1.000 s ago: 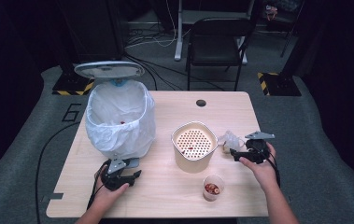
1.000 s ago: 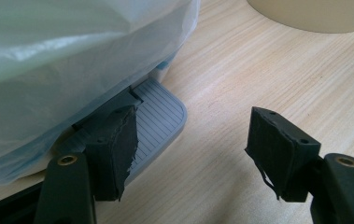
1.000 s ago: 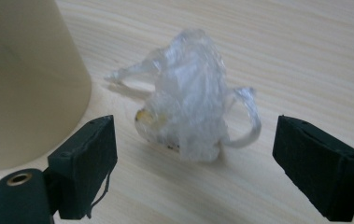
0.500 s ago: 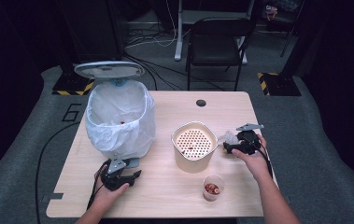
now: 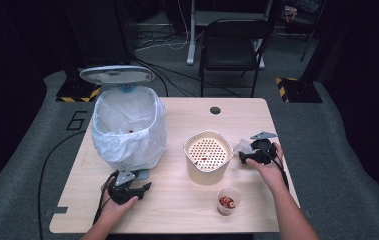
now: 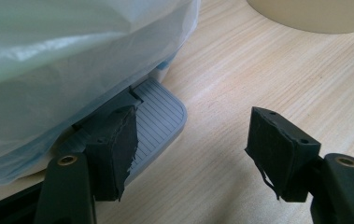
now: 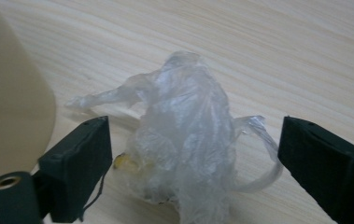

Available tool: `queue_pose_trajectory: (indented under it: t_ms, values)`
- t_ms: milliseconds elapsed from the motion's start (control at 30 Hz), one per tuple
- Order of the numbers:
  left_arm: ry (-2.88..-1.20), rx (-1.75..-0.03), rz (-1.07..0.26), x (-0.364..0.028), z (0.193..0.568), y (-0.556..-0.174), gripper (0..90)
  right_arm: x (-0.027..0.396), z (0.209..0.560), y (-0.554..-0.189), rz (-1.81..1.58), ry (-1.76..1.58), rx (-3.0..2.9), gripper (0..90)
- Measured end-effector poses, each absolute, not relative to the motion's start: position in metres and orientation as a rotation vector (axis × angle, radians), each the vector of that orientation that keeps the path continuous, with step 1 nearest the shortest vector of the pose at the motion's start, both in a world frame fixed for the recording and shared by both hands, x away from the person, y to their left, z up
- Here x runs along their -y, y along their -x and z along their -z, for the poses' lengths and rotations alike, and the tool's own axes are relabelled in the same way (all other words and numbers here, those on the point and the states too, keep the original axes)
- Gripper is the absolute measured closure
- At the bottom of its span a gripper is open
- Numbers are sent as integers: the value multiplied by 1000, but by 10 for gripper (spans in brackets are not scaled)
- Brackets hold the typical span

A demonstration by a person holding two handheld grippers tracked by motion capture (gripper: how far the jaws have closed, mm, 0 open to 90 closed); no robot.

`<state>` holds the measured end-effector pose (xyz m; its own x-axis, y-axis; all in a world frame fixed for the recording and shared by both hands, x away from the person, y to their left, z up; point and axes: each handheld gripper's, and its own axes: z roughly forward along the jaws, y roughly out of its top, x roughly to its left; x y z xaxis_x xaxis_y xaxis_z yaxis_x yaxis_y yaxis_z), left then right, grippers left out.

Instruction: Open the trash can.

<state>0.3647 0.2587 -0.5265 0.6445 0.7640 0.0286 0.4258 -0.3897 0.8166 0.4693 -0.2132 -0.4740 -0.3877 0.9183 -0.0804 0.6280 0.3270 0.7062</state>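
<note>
My right gripper (image 5: 243,159) has moved across the bench (image 5: 177,210). A second ago it sat out near the right edge, on the far side of the crumpled clear plastic bag (image 7: 188,140) from the cream strainer basket (image 5: 208,156). Half a second ago it had already slid in toward the basket, over the bag. Now its tips point at the basket's right wall, close beside it, and the bag lies between my jaws on the wood. The jaws have just been opening and stand wide on either side of the bag, pads clear of it. My right forearm now angles further inward.
</note>
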Motion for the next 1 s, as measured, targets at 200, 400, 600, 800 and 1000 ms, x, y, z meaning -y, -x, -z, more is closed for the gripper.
queue_pose_trajectory:
  t_ms: [200, 400, 600, 800, 1000]
  values:
    - [-2033, -926, -516, -259, 527, -365, 334, 220, 482, -479, -832, -1445, -2127, 78]
    - [-2032, -927, -516, -259, 527, -365, 334, 222, 491, -485, -827, -1458, -2166, 161]
    - [-2033, -927, -517, -259, 527, -365, 334, 217, 495, -485, -782, -1445, -2196, 312]
    - [-2036, -927, -516, -258, 526, -364, 334, 223, 497, -482, -842, -1465, -2199, 492]
    - [-2040, -928, -515, -259, 526, -364, 334, 231, 492, -479, -895, -1500, -2224, 609]
